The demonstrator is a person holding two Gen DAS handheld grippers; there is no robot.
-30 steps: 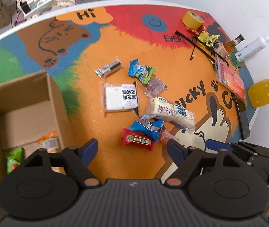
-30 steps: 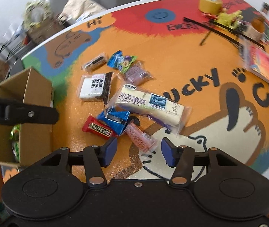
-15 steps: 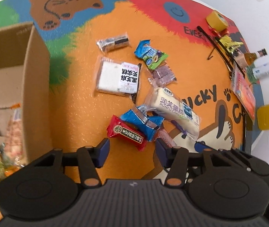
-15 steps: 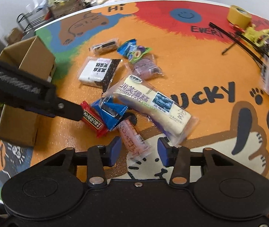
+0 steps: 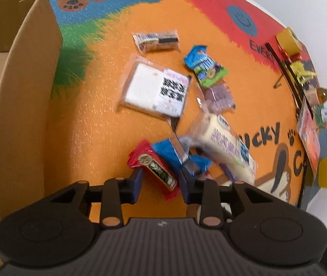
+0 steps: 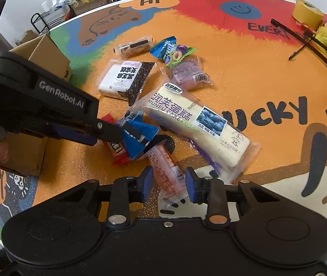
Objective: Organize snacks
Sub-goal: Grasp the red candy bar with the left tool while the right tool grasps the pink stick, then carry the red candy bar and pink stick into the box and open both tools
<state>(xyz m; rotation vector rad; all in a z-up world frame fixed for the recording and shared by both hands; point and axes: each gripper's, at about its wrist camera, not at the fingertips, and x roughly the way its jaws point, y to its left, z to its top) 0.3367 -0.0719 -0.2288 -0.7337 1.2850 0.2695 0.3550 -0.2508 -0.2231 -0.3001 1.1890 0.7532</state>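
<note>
As both grippers sank toward the desk (image 6: 244,73), your left gripper (image 5: 161,185) jaws were closing around the red bar (image 5: 155,166), your right gripper (image 6: 168,187) around the pink wafer (image 6: 165,172), neither clenched yet.

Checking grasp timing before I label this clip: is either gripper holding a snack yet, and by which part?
Neither grip looks complete. The left gripper is closing around the red snack bar; the right gripper around the pink sausage stick's near end.

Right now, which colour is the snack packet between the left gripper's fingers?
Red, with a dark label strip; the red packet shows best in the left wrist view.
</note>
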